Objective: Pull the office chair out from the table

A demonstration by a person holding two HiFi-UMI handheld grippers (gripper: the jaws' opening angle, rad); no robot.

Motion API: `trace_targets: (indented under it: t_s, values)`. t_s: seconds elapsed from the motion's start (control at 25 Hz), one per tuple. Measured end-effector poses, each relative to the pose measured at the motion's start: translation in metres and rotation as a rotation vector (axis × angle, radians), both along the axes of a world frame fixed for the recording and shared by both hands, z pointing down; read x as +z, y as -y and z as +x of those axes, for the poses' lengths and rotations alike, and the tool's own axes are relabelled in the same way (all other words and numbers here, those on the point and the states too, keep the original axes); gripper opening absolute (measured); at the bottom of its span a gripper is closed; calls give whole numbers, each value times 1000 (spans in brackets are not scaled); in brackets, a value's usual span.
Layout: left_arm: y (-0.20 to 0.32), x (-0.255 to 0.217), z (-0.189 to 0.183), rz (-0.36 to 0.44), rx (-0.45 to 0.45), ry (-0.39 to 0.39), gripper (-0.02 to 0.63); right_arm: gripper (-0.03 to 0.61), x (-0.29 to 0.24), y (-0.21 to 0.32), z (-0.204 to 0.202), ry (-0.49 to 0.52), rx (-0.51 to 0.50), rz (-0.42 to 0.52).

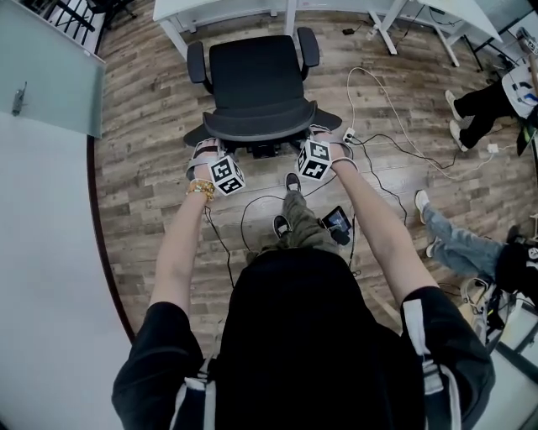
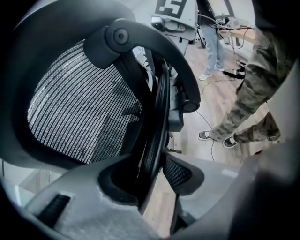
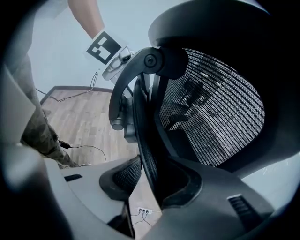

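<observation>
Head view: the black mesh-backed office chair (image 1: 256, 76) stands on the wood-plank floor (image 1: 143, 126), seat facing the white worktop (image 1: 227, 8) close ahead. The left tool (image 1: 206, 153) and right tool (image 1: 324, 138) each pinch the backrest's thin black rim (image 1: 261, 117). My call: pull straight back with both hands level so the back doesn't twist, and mind the white cable (image 1: 370, 84). No brand is readable, only the square-marker cubes (image 1: 227, 175).

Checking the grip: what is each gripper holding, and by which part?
Left gripper and right gripper each clamp the backrest rim of the office chair.
</observation>
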State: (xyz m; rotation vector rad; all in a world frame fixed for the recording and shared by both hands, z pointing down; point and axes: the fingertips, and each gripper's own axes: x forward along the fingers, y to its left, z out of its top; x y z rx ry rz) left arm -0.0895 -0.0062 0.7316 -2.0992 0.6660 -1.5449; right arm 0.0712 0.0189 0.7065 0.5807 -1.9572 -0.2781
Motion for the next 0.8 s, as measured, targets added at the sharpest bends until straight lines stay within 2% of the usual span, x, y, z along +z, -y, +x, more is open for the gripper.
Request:
trace_targets:
  t_s: [0.52,0.8]
  values:
    - [-30,-3,-13,27,19,-6,175,114,-1,-32,-13,-3,-7,12]
    - [-26,-8,-11,14,14,6,175,113,-6,-30,-12,6,-3,21]
